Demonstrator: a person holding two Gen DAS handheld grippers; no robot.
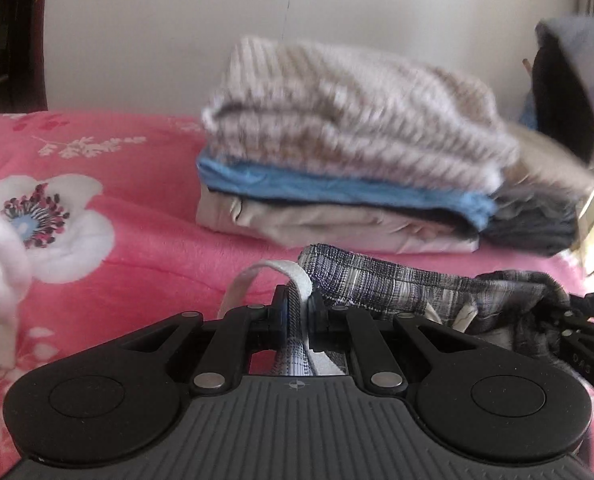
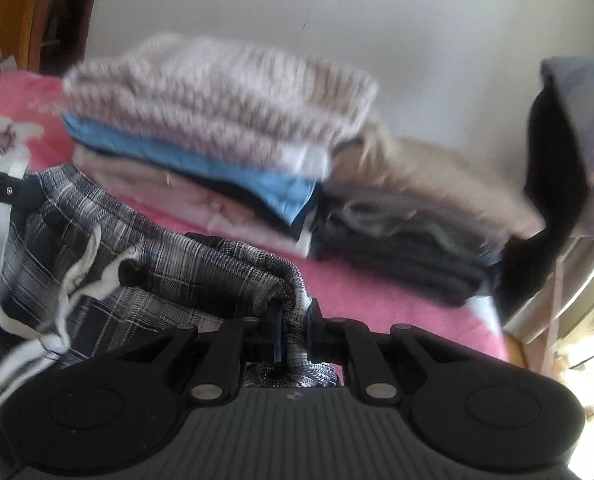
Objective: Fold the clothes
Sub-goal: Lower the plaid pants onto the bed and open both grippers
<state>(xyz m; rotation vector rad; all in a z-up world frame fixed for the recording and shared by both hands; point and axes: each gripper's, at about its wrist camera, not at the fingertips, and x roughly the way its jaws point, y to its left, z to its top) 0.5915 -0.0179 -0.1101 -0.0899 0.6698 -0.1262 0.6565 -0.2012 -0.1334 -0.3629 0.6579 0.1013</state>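
Plaid shorts (image 2: 109, 248) hang stretched by the waistband above the pink bedspread (image 1: 137, 248), the left gripper (image 1: 297, 316) and right gripper (image 2: 295, 322) each clamped on it. They are not yet folded. A folded stack (image 1: 337, 160) sits behind. No containers visible.

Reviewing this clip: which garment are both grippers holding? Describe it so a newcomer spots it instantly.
On the pink floral bedspread, in front of the folded stack, hang the plaid shorts. The left gripper and right gripper each pinch the waistband. Only this garment is grey-and-black checked with white drawstrings.
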